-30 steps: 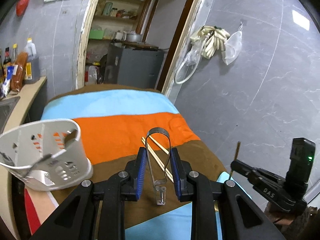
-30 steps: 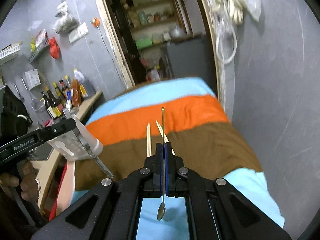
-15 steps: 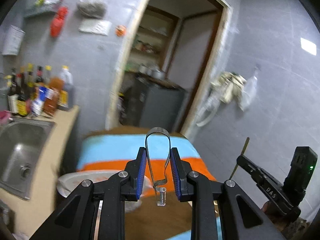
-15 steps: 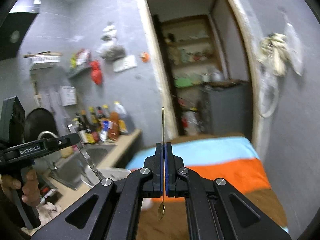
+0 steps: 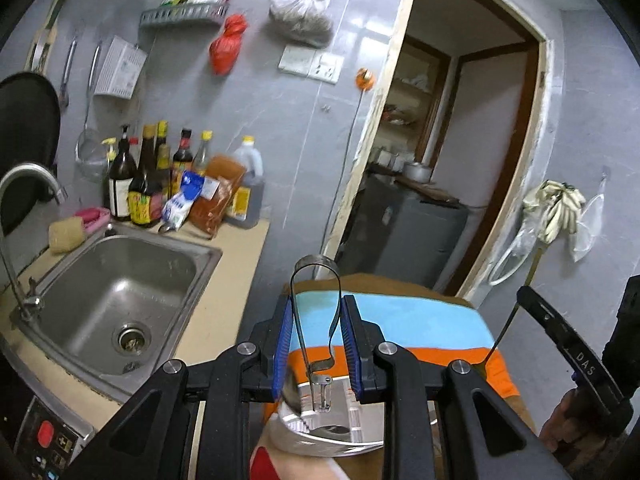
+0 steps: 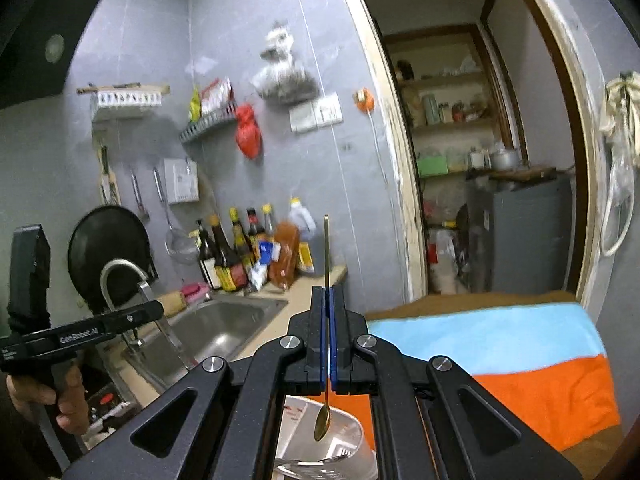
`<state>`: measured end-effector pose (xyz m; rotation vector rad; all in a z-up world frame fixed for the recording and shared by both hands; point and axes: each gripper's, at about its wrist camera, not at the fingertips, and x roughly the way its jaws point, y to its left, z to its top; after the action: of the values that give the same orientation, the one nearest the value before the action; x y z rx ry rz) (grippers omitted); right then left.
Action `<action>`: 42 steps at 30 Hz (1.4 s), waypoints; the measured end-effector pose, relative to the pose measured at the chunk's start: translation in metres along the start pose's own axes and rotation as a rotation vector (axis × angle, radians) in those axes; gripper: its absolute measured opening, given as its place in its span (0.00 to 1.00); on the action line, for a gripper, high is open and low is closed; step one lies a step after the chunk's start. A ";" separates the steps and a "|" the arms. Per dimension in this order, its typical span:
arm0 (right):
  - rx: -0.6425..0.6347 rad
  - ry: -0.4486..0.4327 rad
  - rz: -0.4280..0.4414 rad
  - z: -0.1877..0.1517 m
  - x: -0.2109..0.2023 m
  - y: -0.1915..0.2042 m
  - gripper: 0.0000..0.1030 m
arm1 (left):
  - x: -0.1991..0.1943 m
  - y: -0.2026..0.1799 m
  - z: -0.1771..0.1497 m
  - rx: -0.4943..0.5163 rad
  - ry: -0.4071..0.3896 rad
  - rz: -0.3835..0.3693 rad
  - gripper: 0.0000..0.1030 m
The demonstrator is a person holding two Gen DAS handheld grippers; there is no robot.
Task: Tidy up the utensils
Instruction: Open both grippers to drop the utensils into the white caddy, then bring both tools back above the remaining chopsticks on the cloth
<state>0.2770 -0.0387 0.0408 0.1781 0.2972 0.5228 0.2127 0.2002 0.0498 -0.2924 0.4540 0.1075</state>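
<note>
My left gripper (image 5: 316, 316) is shut on metal tongs (image 5: 316, 304), its blue pads squeezing the two arms, hinge end pointing away. The tongs' tips hang over the white utensil holder (image 5: 336, 436) just below. My right gripper (image 6: 329, 300) is shut on a thin gold spoon (image 6: 326, 248), handle up and bowl (image 6: 322, 424) down over the white holder (image 6: 352, 436). A fork lies inside the holder. The right gripper with the spoon also shows in the left wrist view (image 5: 520, 300), at the right.
The table carries a brown, blue and orange striped cloth (image 6: 500, 344). A steel sink (image 5: 116, 296) with a tap is on the left. Sauce bottles (image 5: 160, 184) stand along the grey wall. A doorway (image 6: 480, 160) opens onto shelves and a grey cabinet.
Both grippers have lifted and tilted up from the table, each keeping its utensil. The view swung from the cloth to the wall and sink. The holder now lies right under both grippers.
</note>
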 end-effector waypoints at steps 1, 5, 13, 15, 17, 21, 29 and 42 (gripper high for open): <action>0.010 0.013 -0.002 -0.004 0.005 -0.002 0.02 | 0.005 0.002 -0.002 0.002 0.007 0.005 0.22; 0.034 0.062 -0.008 -0.022 0.021 -0.010 0.02 | 0.022 0.001 -0.010 0.017 0.032 0.021 0.22; 0.027 0.135 0.000 -0.042 0.035 -0.013 0.02 | 0.047 -0.010 -0.026 0.052 0.112 0.004 0.22; 0.027 0.149 0.004 -0.046 0.036 -0.014 0.02 | 0.051 -0.011 -0.030 0.054 0.133 -0.005 0.22; 0.034 0.171 0.008 -0.051 0.037 -0.015 0.02 | 0.053 -0.012 -0.033 0.055 0.151 -0.013 0.23; 0.054 0.208 0.011 -0.054 0.039 -0.017 0.03 | 0.053 -0.011 -0.033 0.039 0.163 -0.042 0.23; 0.086 0.166 -0.001 -0.046 0.018 -0.026 0.44 | 0.044 -0.013 -0.030 -0.011 0.146 -0.066 0.48; 0.003 -0.046 -0.260 -0.002 -0.072 -0.063 0.94 | 0.015 -0.071 -0.022 0.037 -0.014 -0.045 0.94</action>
<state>0.2458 -0.1293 0.0409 0.1513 0.2713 0.2610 0.2283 0.1265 0.0422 -0.2652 0.4348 0.0567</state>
